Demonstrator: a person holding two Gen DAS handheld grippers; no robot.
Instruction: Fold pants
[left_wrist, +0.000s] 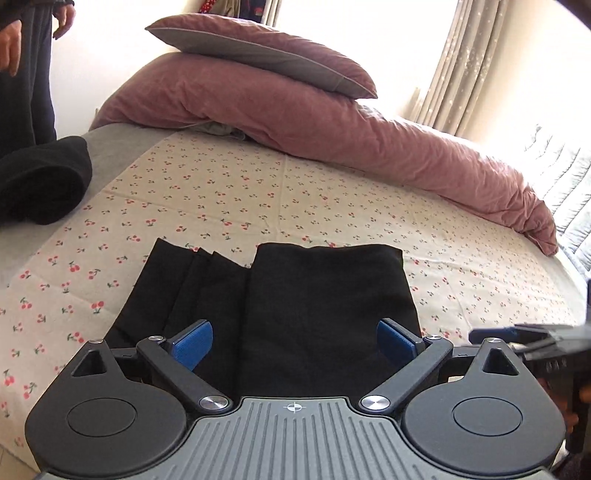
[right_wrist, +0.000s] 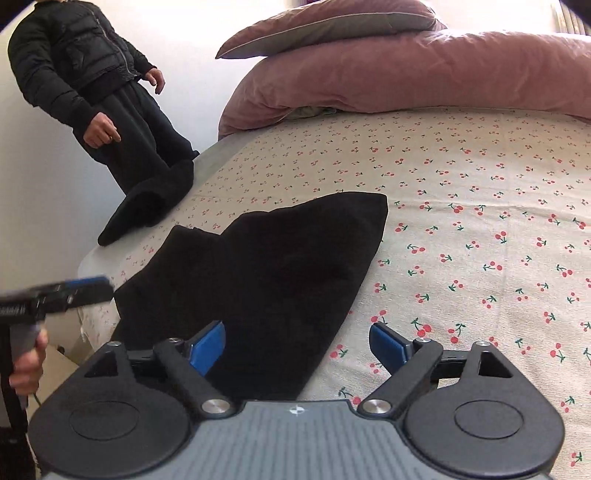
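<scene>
Nearest me, my left gripper (left_wrist: 294, 345) has its jaws spread wide, nothing between its two blue pads (left_wrist: 195, 343), and it hangs over the near end of the pants (left_wrist: 295, 306). My right gripper (right_wrist: 297, 345) is equally wide and empty, the near hem of the cloth under its left pad, bare sheet under the other. In the left wrist view the right gripper shows again as a blur at 3 o'clock; in the right wrist view the left one blurs in at 9 o'clock.

The one pair of black pants lies folded flat on the cherry-print sheet (left_wrist: 332, 199), straight ahead at 12 o'clock, with several layered edges fanned out on its left side.

Farther, at 10 o'clock, one second dark garment (left_wrist: 40, 181) sits bunched at the bed's edge. Behind it stands one bystander (right_wrist: 92, 70) in a black puffer jacket, both hands visible.

Farthest, from 12 to 2 o'clock, one pink duvet (left_wrist: 332, 122) is heaped along the bed with one pillow (left_wrist: 266, 55) on top, and curtains (left_wrist: 476, 70) hang beyond.
</scene>
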